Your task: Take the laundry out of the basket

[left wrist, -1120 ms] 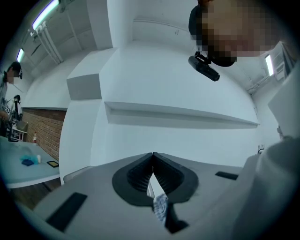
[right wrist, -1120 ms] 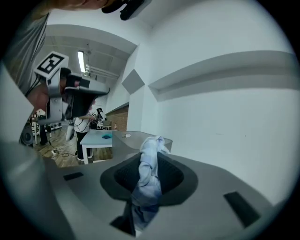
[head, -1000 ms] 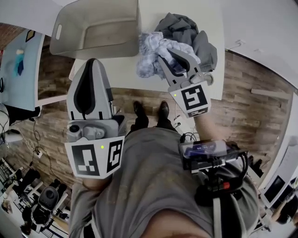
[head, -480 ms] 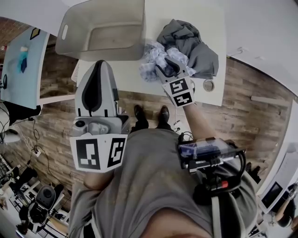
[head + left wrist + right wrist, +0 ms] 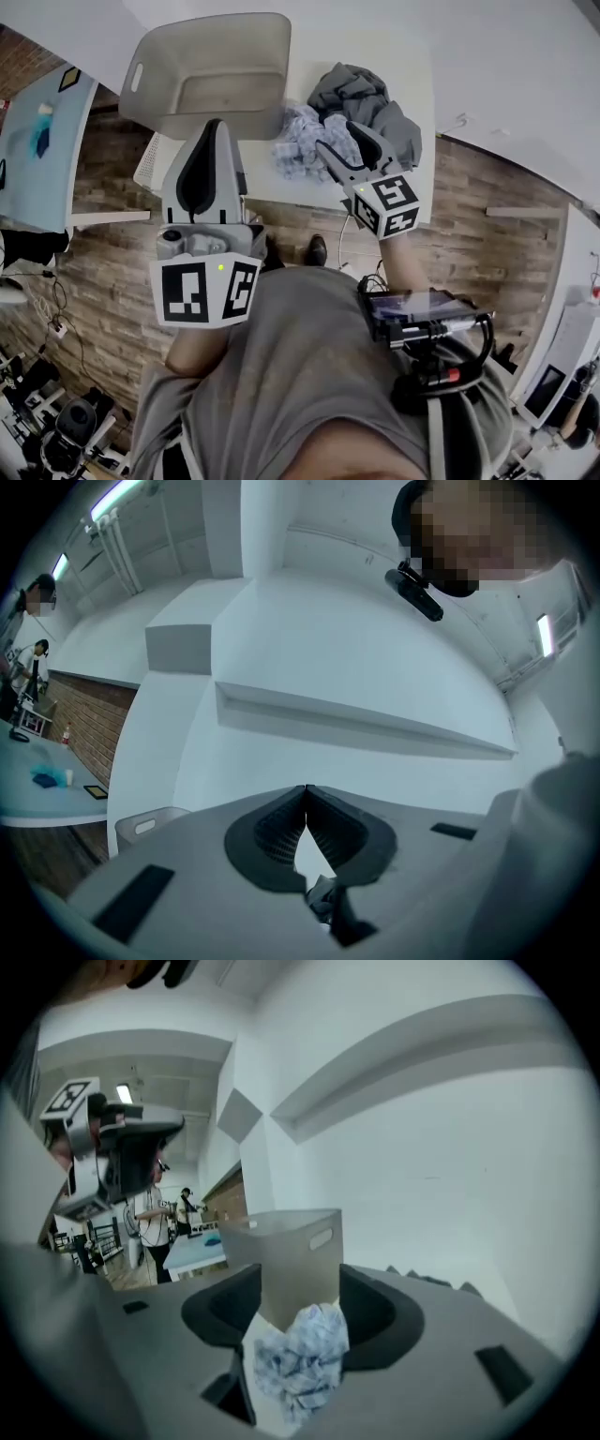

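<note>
The grey laundry basket point(image 5: 216, 70) stands empty at the back left of the white table point(image 5: 258, 178). To its right a blue-and-white patterned cloth point(image 5: 298, 150) lies crumpled, against a pile of grey clothes point(image 5: 366, 103). My right gripper point(image 5: 345, 141) hovers at the cloth's near right side. Its jaws are opening, and in the right gripper view the cloth point(image 5: 300, 1358) sits loose between them with the basket point(image 5: 291, 1260) behind. My left gripper point(image 5: 211, 164) is shut, holds nothing, and hangs in front of the basket; its tips point(image 5: 306, 789) point at a white wall.
The table's near edge runs just under both grippers, with wooden floor point(image 5: 112, 272) and the person's shoe point(image 5: 317, 251) below. A light blue table point(image 5: 37, 122) stands at the far left. People point(image 5: 150, 1222) stand far off in the right gripper view.
The right gripper carried the patterned cloth down onto the table beside the grey pile, then opened and drew back a little. The left gripper stayed shut and barely moved.
</note>
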### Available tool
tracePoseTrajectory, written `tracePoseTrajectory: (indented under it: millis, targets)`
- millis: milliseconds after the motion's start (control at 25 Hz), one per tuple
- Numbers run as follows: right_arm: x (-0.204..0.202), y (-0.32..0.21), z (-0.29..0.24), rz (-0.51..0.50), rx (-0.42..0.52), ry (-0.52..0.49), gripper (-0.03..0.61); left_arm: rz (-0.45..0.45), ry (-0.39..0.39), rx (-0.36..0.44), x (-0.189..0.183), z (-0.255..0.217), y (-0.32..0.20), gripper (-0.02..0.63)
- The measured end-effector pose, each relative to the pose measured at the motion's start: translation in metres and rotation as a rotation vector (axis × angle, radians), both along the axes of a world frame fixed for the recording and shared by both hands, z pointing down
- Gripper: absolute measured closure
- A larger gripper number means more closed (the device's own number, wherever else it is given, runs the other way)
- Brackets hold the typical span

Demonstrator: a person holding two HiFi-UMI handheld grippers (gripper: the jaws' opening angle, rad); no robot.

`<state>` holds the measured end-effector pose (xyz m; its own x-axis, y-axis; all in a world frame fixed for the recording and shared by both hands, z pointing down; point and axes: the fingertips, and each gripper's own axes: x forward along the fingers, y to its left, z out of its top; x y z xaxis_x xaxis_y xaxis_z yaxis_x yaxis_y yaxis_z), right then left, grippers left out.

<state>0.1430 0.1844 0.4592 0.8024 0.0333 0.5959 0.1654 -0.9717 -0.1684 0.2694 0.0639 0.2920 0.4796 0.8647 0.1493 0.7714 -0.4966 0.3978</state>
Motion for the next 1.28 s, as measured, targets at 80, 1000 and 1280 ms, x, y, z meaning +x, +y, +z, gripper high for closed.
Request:
tracePoseTrajectory:
  millis: [80,1000,1280]
  targets:
    - [0.013,-0.002,-0.041,0.011,0.02,0.143,0.414,0.008,0.003,-0.014,-0.002,-0.001,0.003,0.604]
    - [0.08,-0.036,-0.16,-0.014,-0.228,0.339,0.572,0.062,0.083,-0.082,-0.009,-0.016,0.023,0.604]
    - [0.076,-0.031,-0.159,0.009,-0.22,0.34,0.572,0.072,0.089,-0.084,-0.012,-0.016,0.023,0.604]
